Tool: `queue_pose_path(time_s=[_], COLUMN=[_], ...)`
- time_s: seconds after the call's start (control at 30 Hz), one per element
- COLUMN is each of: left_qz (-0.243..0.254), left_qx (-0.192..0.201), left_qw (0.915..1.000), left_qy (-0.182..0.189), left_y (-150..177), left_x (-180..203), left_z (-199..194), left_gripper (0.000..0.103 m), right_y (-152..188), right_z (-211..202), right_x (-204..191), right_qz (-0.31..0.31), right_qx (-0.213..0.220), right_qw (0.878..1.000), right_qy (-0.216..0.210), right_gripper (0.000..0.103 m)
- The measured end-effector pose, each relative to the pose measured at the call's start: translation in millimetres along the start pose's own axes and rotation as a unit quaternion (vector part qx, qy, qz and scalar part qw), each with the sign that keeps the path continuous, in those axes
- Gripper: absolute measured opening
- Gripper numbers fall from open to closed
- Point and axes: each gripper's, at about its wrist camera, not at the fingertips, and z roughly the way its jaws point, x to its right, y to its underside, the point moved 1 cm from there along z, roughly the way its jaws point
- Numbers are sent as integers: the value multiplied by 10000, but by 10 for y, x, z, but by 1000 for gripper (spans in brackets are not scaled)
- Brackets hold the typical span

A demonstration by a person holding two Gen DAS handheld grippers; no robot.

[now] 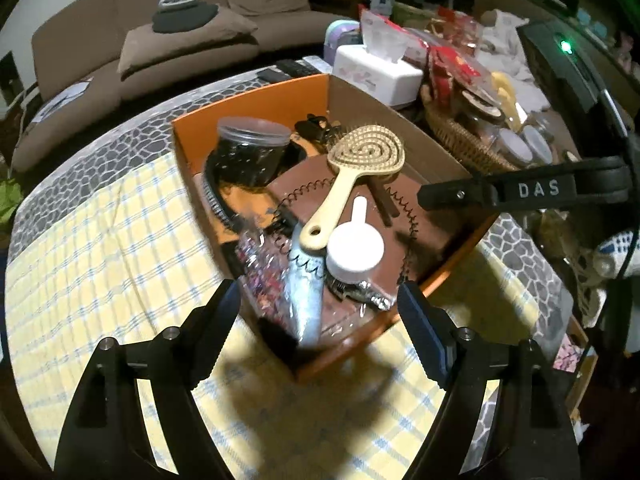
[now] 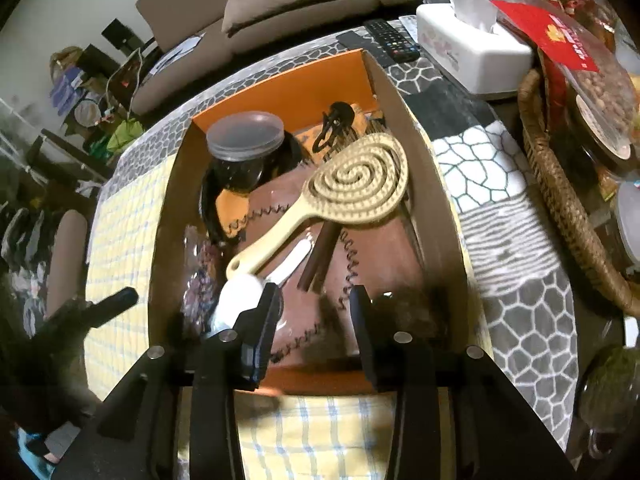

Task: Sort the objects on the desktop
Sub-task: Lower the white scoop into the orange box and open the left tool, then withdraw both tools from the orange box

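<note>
An orange cardboard box (image 1: pixel 248 100) (image 2: pixel 280 80) stands on the yellow checked cloth. Inside lie a beige spiral hairbrush (image 1: pixel 360 160) (image 2: pixel 352 180), a white scoop (image 1: pixel 354 248) (image 2: pixel 240 292), a dark jar with a clear lid (image 1: pixel 250 152) (image 2: pixel 244 140), a brown stitched pouch (image 1: pixel 304 184) (image 2: pixel 384 248), a silver-blue fish-shaped case (image 1: pixel 306 292) and a glittery packet (image 1: pixel 260 276) (image 2: pixel 200 280). My left gripper (image 1: pixel 320 316) hovers open over the box's near corner, holding nothing. My right gripper (image 2: pixel 314 308) is open above the pouch, its left finger beside the scoop.
A white tissue box (image 1: pixel 376 72) (image 2: pixel 472 52), remote controls (image 2: pixel 392 40) and a wicker basket (image 2: pixel 568 208) of snacks and jars crowd the table to the right of the box. A brown sofa (image 1: pixel 160 40) stands behind. One finger of the right gripper (image 1: pixel 444 196) reaches over the box's right wall.
</note>
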Motion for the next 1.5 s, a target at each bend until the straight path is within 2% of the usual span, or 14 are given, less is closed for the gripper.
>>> queue_pose_path(time_s=[0.07,0.13,0.27,0.37,0.47,0.83,1.07,1.27,1.5], left_qz=[-55,-117,-254,-394,-547,-1041,-1454,-1923,-2139], left_qx=[27,67,96,105,113,182,380,486,343], left_qw=[10000,9999,9996,9991,9983,9930,9837,9706,9619], left_qy=[-38,-66,-112,-111,-166,-521,-987,-1362,-1670], left_y=[43,92,192,257,336,686,977,1339,1611], left_x=[-2,-4,-18,-54,-108,-345,-541,-712,-832], left_z=[-67,-144,-270,-338,-430,-708,-876,-765,-490], left_gripper=[83,87,93,103,103,103,103,103,103], right_y=[59,117,240,331,401,662,897,1080,1204], right_z=[-30,-67,-110,-156,-194,-253,-176,30,320], right_x=[-28,-80,-171,-228,-271,-496,-693,-770,-778], right_qz=[-33,-162,-380,-494,-555,-639,-715,-847,-914], right_qx=[52,138,221,319,389,611,793,956,1032], right_qw=[9999,9996,9985,9975,9967,9950,9933,9902,9878], right_qy=[82,190,316,395,444,467,439,568,728], right_gripper=[67,78,86,93,101,102,102,102,102])
